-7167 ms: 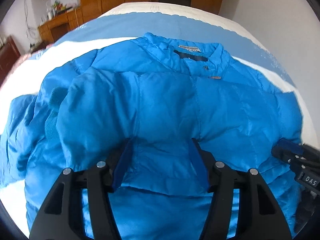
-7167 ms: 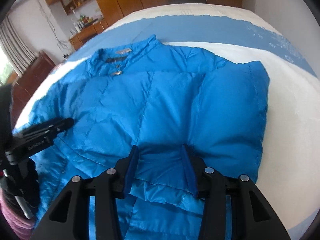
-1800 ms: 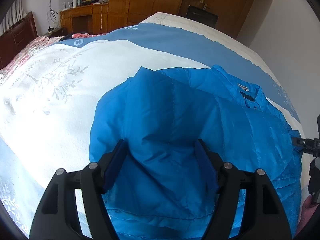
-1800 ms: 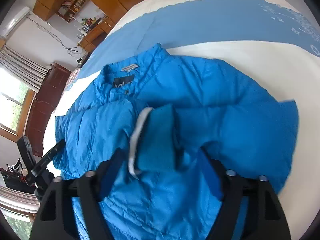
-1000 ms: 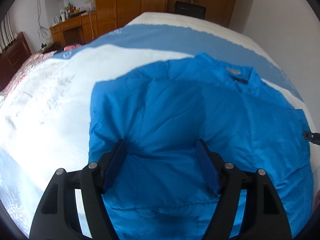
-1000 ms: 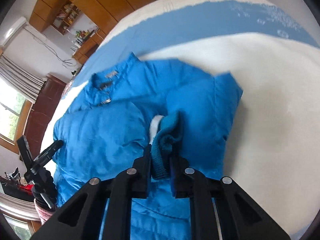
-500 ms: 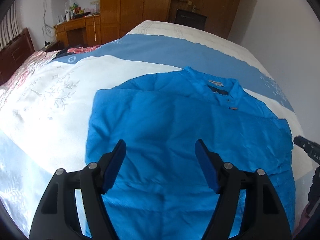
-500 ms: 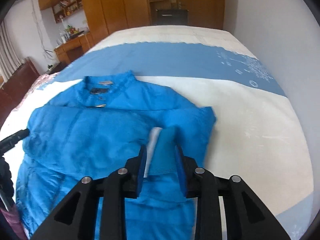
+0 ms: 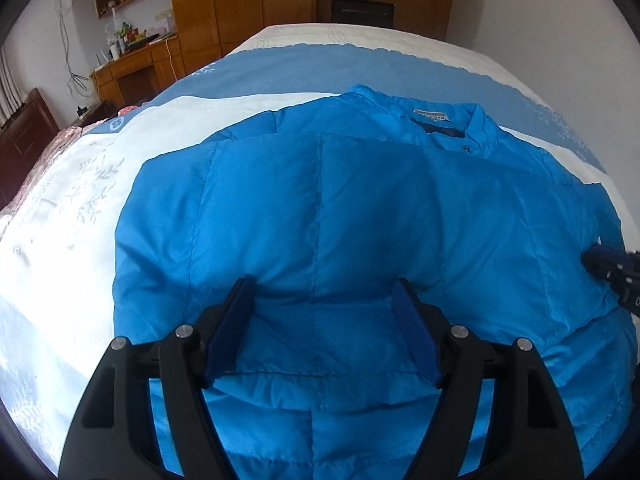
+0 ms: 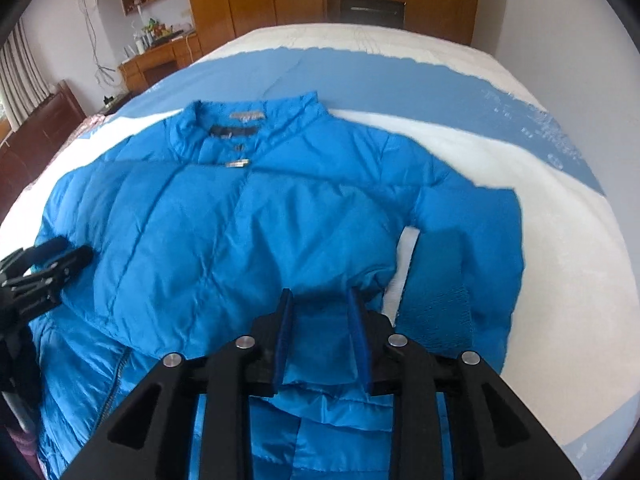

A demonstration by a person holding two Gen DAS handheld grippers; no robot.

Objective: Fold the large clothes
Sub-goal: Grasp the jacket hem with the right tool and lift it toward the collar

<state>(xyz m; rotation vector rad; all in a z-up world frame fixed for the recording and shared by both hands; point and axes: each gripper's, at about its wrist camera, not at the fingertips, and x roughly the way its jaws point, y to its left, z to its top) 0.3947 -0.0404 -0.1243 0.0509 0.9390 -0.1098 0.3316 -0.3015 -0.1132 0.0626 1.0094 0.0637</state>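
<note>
One blue down jacket [image 10: 240,216], spread front-up across the bed [image 10: 560,240]. Puffy, light, slick; best pinched at the hem or the knit cuff [image 10: 436,312] right of the jacket's body. Left tool [image 9: 322,300] spread wide, right tool [image 10: 320,304] narrowly parted, both empty over the jacket's lower half.

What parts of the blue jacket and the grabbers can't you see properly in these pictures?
- Jacket hem: cut off by the bottom edge in both wrist views, behind the gripper frames.
- Collar label: too small to read in either view.
- Left sleeve: folded under the padding, left wrist view.
- Right sleeve cuff: its near end hides behind the right gripper.
- Left gripper: whether its tips press the jacket.
</note>
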